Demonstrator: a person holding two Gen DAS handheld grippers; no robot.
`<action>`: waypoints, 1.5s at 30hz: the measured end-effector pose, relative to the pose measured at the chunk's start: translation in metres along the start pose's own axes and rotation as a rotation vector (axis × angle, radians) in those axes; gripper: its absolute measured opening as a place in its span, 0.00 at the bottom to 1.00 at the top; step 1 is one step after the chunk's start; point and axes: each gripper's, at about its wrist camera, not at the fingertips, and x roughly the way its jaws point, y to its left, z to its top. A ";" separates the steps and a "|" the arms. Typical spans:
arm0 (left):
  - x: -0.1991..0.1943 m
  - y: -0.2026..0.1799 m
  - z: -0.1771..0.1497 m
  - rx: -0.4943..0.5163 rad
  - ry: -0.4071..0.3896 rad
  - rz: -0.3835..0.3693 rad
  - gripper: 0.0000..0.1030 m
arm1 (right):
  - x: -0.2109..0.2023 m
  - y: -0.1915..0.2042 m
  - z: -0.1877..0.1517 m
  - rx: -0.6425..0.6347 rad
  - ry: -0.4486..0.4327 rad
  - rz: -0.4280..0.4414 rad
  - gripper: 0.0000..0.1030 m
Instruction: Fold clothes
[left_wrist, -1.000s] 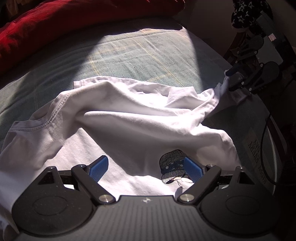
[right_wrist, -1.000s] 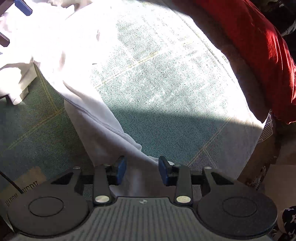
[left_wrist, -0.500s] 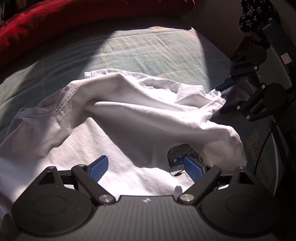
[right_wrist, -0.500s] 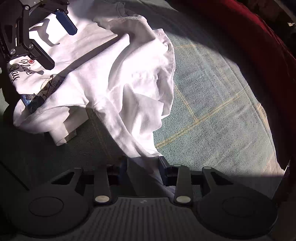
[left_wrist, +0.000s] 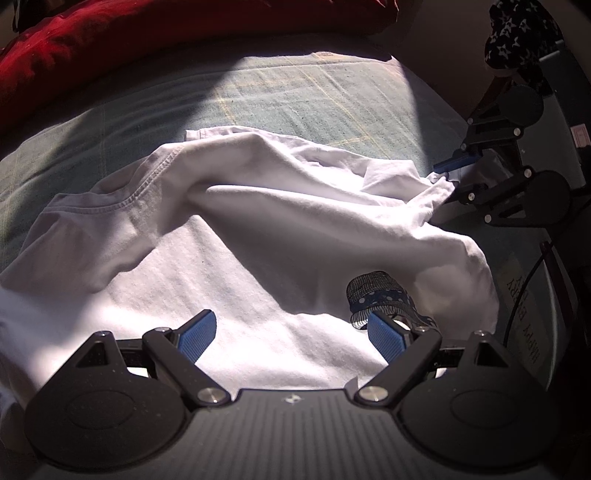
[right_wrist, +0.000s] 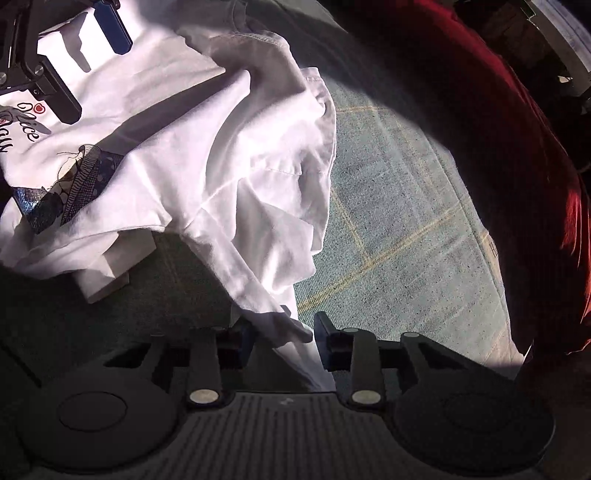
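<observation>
The white T-shirt lies rumpled across the middle of the left wrist view, spread on a green bedcover, with a red blanket along the top edge. Its printed front shows at the upper left of the right wrist view, and a fold of cloth is thrown over it.

The left gripper sits at the bottom centre of its view, jaws spread wide over the shirt and holding nothing. The right gripper, bottom centre of its own view, has a corner of the shirt running between its fingers, but the jaws stand apart with a gap beside the cloth, so the hold looks loose or released; whether any pinch remains cannot be told.

The risk from here is that the corner slides out if the right gripper pulls, since nothing clamps it firmly, and the fold would fall back crooked. The bunched ridge across the middle could also get trapped under the next fold, leaving a lumpy result. Harsh sun and deep shadow may hide the hem edges.

Compared with a second ago, the right gripper has pulled back and swung toward the shirt, so far more of it is in sight. The left gripper has barely shifted; its jaws were spread then too.
</observation>
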 end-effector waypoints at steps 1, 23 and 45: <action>0.000 0.000 0.000 0.000 0.000 -0.001 0.86 | -0.002 0.002 0.000 -0.006 0.005 0.008 0.26; -0.007 0.009 -0.010 0.002 0.004 0.011 0.86 | -0.032 -0.006 -0.040 0.345 0.080 0.082 0.34; 0.019 0.002 0.027 -0.010 0.021 0.001 0.86 | 0.051 -0.090 -0.088 -0.130 0.335 0.024 0.11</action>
